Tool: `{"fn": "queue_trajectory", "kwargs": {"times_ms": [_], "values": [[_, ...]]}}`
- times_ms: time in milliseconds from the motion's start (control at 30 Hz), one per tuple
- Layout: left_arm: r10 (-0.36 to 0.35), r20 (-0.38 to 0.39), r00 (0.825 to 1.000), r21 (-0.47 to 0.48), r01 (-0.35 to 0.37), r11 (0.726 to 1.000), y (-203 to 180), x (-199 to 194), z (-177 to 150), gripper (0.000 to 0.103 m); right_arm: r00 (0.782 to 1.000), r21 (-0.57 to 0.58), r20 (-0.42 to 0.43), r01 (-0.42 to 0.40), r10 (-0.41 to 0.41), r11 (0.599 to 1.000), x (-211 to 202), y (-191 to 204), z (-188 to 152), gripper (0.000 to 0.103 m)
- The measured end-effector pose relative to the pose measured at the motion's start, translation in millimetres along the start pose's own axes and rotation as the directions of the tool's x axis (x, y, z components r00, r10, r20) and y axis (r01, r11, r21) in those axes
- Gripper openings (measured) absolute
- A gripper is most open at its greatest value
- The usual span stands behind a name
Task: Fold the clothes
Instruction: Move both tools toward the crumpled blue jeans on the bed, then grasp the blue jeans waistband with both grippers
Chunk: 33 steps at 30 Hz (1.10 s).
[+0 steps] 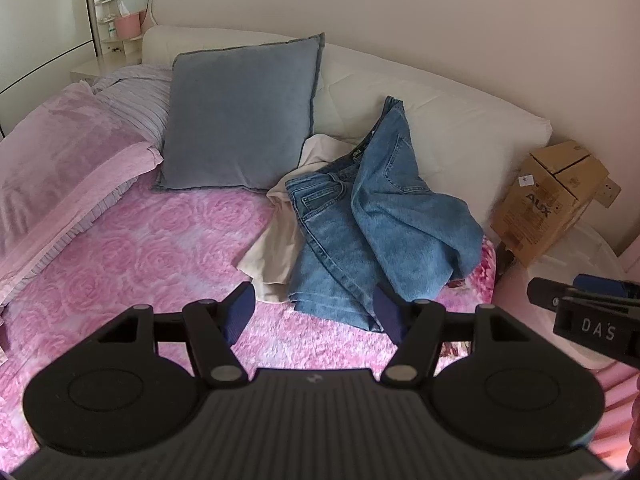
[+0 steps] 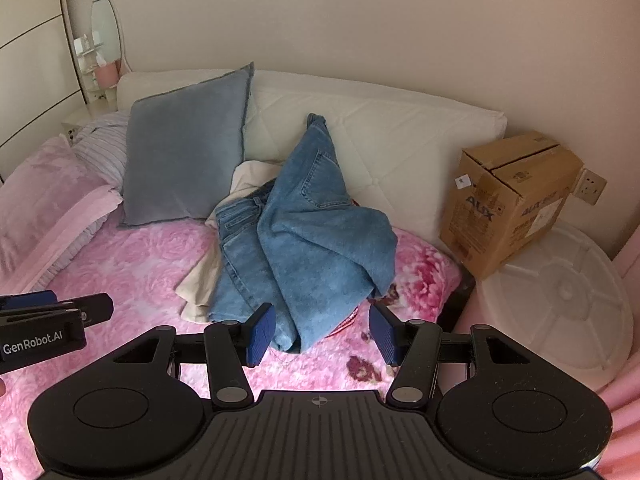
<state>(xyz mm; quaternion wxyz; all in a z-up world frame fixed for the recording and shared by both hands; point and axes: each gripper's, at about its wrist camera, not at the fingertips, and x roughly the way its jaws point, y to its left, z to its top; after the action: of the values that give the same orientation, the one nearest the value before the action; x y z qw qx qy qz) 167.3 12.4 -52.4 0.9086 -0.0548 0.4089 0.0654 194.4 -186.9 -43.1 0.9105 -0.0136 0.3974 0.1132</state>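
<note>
My two wrist cameras ride side by side above the bed (image 1: 132, 248), both tilted down and forward toward its headboard (image 2: 380, 128), near the crumpled jeans (image 1: 360, 216), and each catches the other's claw at its edge.

Home bedroom: bed (image 1: 132, 248) with pink rose-pattern blanket, grey-blue pillow (image 1: 240, 116) against a padded cream headboard (image 1: 440, 120), oval mirror (image 2: 106, 28) and small toiletry shelf in the corner, cardboard box (image 2: 508, 204) beside the bed.
</note>
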Motion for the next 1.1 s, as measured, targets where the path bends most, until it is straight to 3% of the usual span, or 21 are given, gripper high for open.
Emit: {"fn": "queue_trajectory", "kwargs": {"times_ms": [600, 1100], "values": [[-0.013, -0.064, 0.998, -0.037, 0.011, 0.999, -13.1, 74.3, 31.5, 0.058, 0.999, -0.039, -0.053, -0.013, 0.011, 0.999, 65.0, -23.6, 36.4, 0.056], [-0.005, -0.179, 0.984, -0.087, -0.011, 0.996, -10.7, 176.5, 48.5, 0.055, 0.986, -0.145, -0.164, -0.054, 0.03, 0.988, 174.2, -27.1, 43.7, 0.056]]}}
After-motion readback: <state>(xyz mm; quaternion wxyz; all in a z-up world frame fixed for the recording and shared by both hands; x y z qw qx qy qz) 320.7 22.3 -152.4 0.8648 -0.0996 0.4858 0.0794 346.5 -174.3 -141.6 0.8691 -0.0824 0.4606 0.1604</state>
